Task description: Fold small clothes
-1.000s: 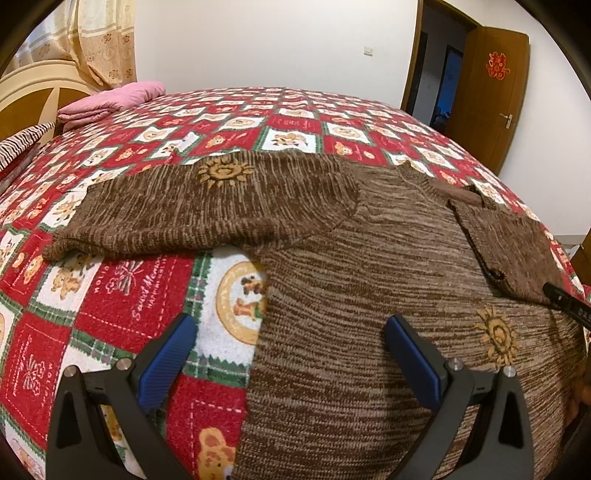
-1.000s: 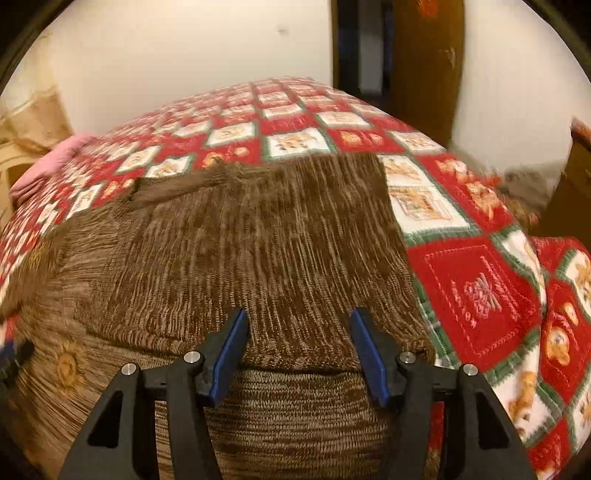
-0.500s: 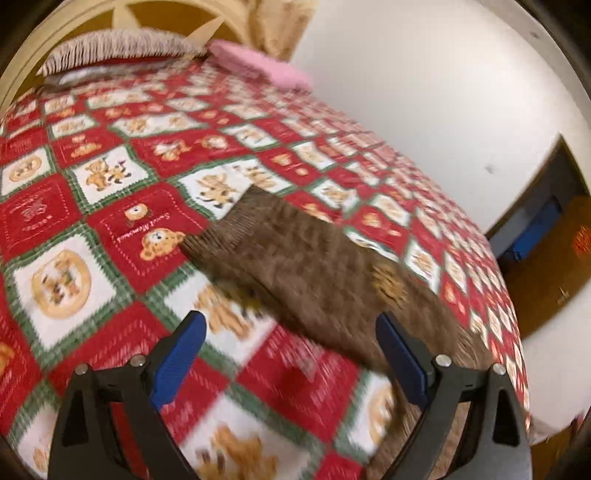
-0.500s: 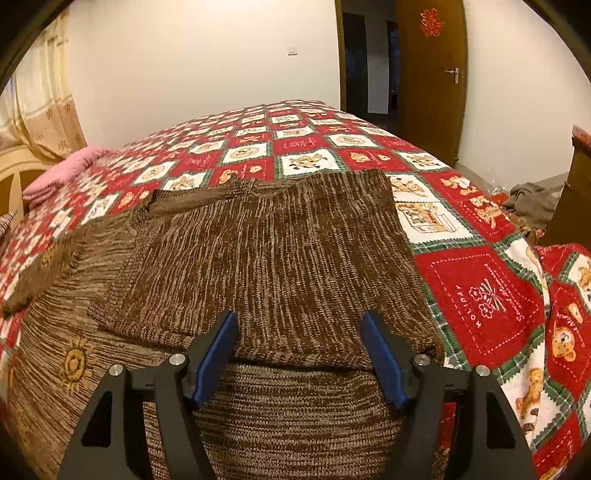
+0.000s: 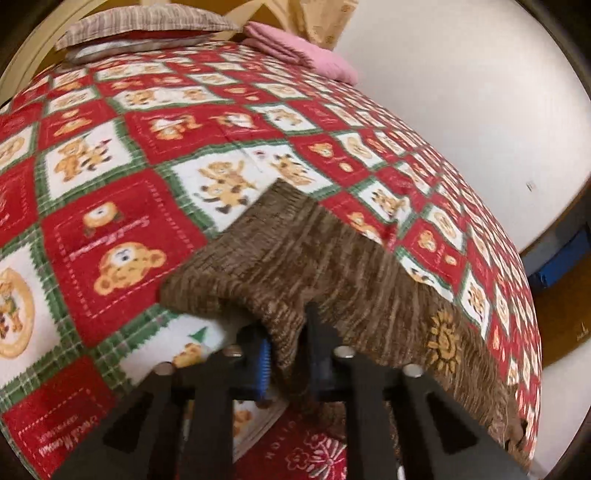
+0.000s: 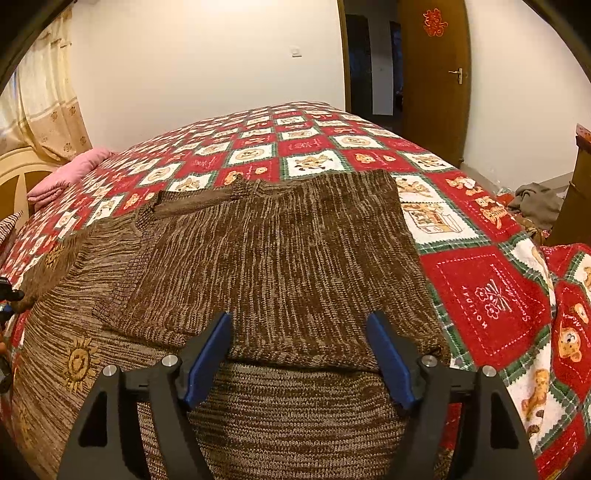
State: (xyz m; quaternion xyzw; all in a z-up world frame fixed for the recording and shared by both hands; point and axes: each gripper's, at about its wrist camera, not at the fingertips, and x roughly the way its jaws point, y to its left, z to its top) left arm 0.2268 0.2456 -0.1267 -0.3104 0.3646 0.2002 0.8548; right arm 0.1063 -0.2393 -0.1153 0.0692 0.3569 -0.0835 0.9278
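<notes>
A small brown knit sweater (image 6: 280,258) with yellow sun motifs lies on the red, white and green bear-print bedspread (image 6: 491,295). Its right sleeve is folded across the body. In the left wrist view my left gripper (image 5: 286,354) is shut on the left sleeve (image 5: 295,258) near its cuff, and the cloth bunches between the blue pads. My right gripper (image 6: 299,354) is open and empty, just above the sweater's lower part, with the folded sleeve's edge between its fingers. The tip of the left gripper shows at the right wrist view's left edge (image 6: 7,288).
A pink folded blanket (image 5: 299,48) and a striped pillow (image 5: 147,29) lie at the head of the bed by the headboard. A wooden door (image 6: 432,81) and a heap of grey cloth (image 6: 539,203) on the floor are to the right.
My left gripper swung left to the outstretched sleeve, went from open to shut on its cuff end and lifted the cloth. My right gripper stayed open over the sweater and hardly moved.
</notes>
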